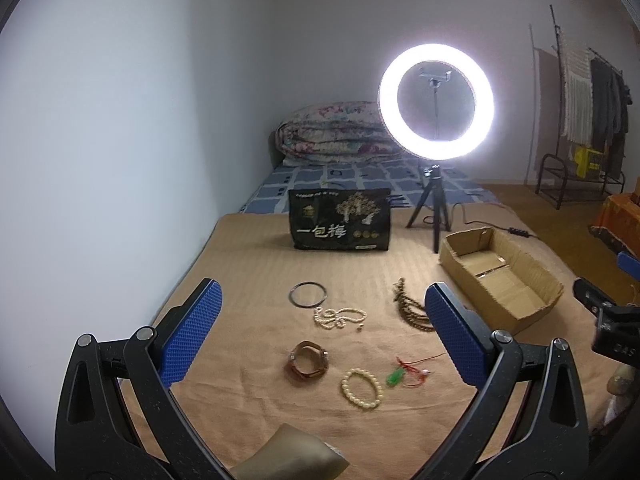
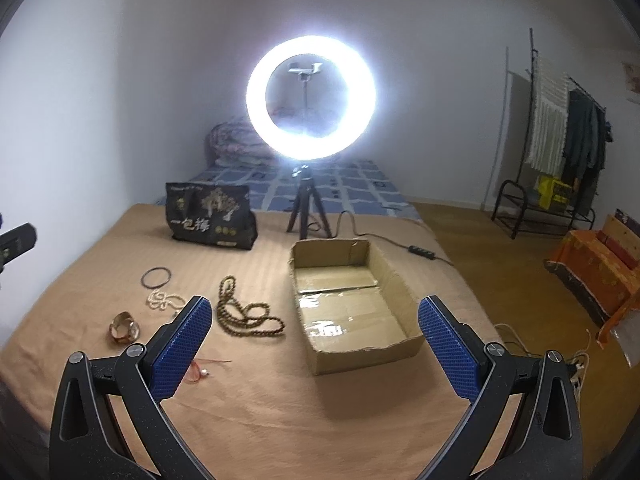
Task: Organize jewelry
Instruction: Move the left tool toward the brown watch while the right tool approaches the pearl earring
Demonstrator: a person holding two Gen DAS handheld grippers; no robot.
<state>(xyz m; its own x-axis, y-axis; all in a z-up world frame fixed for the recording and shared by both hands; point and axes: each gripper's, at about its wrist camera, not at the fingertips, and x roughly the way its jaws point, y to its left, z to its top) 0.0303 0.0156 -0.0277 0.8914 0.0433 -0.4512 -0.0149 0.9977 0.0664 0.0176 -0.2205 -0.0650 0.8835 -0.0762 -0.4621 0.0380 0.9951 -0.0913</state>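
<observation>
L gripper open over jewelry: pearl bracelet, bangle (cardboard box at right).

Left gripper: jaws spread wide, blue pads facing inward, nothing between them. Right gripper: likewise wide apart and empty, held level to the right of the left.
</observation>
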